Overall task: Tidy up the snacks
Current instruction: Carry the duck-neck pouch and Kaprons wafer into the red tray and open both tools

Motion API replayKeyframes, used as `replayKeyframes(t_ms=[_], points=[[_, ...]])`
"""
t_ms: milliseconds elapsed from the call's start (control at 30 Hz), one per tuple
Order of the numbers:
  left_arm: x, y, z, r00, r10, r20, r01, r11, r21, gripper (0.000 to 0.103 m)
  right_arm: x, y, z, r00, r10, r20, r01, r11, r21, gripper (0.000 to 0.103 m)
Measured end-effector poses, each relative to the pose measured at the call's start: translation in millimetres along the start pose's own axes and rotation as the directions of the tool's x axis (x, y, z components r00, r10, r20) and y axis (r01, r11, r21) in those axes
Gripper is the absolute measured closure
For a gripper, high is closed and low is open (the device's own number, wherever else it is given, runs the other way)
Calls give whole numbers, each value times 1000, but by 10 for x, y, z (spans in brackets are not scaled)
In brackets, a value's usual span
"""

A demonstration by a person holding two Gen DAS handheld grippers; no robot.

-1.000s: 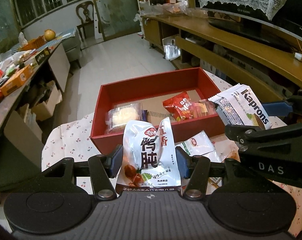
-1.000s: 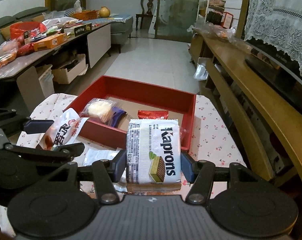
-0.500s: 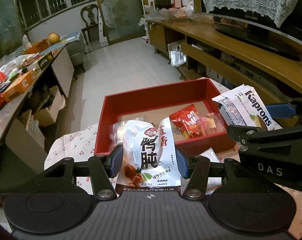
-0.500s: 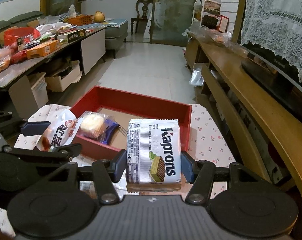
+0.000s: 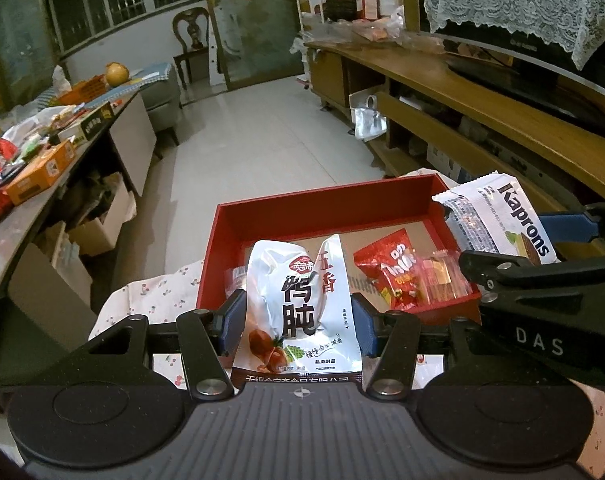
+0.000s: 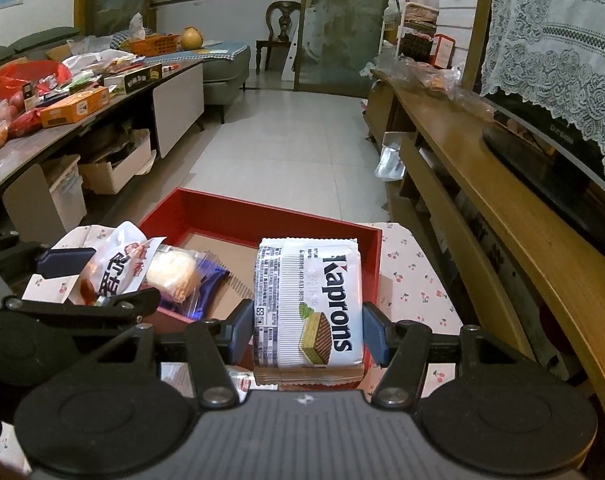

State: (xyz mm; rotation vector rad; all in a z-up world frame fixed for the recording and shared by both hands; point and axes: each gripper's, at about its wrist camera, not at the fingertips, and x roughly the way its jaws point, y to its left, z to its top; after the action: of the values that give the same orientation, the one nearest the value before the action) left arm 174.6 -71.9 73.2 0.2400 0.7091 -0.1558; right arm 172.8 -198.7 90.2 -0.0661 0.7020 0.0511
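The left gripper (image 5: 298,322) was clamped on a white meat-snack pouch (image 5: 300,304), held over the near left edge of the red box (image 5: 322,210). A wrapped cake (image 6: 172,274), a red packet (image 5: 386,274) and a clear candy pack (image 5: 442,276) already lay inside. The right gripper (image 6: 306,330) gripped a wafer pack (image 6: 308,306) over the box's right side. By my judgement, both still needed dropping in.
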Motion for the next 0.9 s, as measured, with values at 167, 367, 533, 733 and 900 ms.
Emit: replayKeyframes(t_ms=[167,367,533,733,900], points=[[25,26,32,1000,8,4,-8,1000,-5,42,41,4,48,1000,-2,7,2,1000,-3,29],[89,48,69,1000,18,3,-18,1000,-6,42,109,24,102,1000,-5,6,6,1000,-9,29],[157,61,112,1000,27,0,-27,1000,-9,42,184,24,138,1000,-8,6,8,1000,-8,29],[283,65,171,999,38,-4,-38,999,-11,42,326,27,212,1000,-18,-2,18,1000,-10,29],[414,80,211,999,49,-13,-49,999,-16,42,481,10,265,1000,-8,-19,8,1000,-1,29]])
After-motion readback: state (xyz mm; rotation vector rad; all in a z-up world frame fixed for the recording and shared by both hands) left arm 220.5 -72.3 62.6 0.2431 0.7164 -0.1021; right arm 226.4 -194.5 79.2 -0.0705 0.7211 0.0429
